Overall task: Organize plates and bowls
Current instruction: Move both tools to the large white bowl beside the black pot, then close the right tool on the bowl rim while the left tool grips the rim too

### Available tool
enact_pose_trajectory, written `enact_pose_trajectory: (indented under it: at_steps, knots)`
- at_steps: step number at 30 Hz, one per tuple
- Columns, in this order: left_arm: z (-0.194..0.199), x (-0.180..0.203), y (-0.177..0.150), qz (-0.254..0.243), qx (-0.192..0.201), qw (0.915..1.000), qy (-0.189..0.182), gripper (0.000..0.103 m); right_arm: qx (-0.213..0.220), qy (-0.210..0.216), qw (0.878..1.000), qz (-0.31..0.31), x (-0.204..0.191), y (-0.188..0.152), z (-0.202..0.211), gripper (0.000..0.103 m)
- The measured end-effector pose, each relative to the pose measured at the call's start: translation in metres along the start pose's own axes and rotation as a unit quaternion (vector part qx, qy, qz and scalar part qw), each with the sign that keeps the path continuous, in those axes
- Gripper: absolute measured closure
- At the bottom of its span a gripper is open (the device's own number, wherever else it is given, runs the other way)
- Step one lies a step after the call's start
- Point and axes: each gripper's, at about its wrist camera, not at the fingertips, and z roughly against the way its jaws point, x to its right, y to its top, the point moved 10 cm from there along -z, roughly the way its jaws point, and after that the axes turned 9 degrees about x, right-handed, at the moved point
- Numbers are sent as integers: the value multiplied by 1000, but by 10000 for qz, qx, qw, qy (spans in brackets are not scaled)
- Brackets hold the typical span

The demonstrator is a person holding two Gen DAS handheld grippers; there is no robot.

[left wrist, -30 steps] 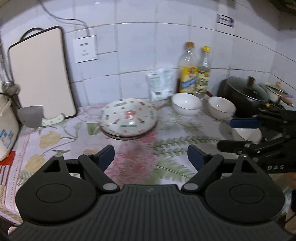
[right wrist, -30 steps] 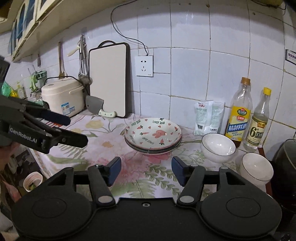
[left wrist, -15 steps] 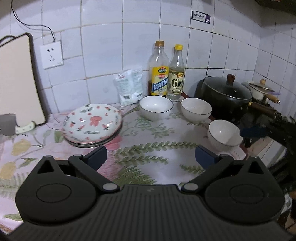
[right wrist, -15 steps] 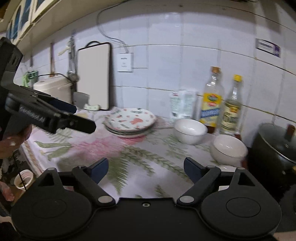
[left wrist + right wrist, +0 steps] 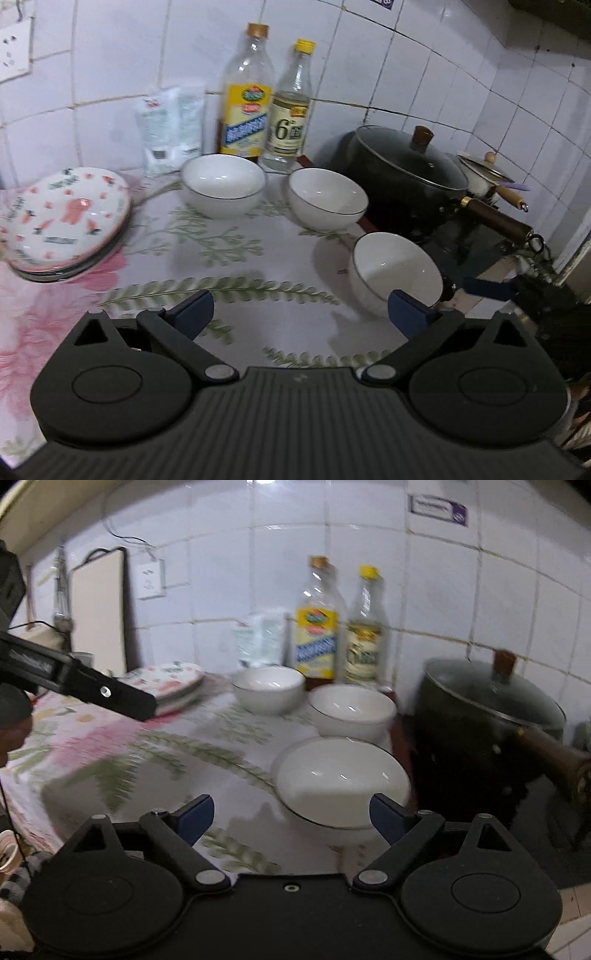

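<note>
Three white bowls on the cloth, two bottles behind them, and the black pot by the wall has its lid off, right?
Not quite: the black pot has its lid on, as the left wrist view shows. The three white bowls and two bottles are as you say.

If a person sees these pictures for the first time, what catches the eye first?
Three white bowls, mainly: the nearest bowl sits just ahead of the right gripper, whose jaws are opening with nothing between them. To the left lies a stack of patterned plates, and a black lidded pot stands at the right.
</note>
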Motion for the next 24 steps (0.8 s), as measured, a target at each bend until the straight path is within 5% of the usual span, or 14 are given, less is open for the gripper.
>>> enact_pose_trajectory:
  at_steps: [11,24]
  knots:
    - [-64,23,-9,156,-20,9991,-383,4,-288,-60,9994,-189,28,-36,-41,10]
    - [-117,42,-26,262,-58,9970,-729,39,257,5,9994,247,36,-45,-69,1]
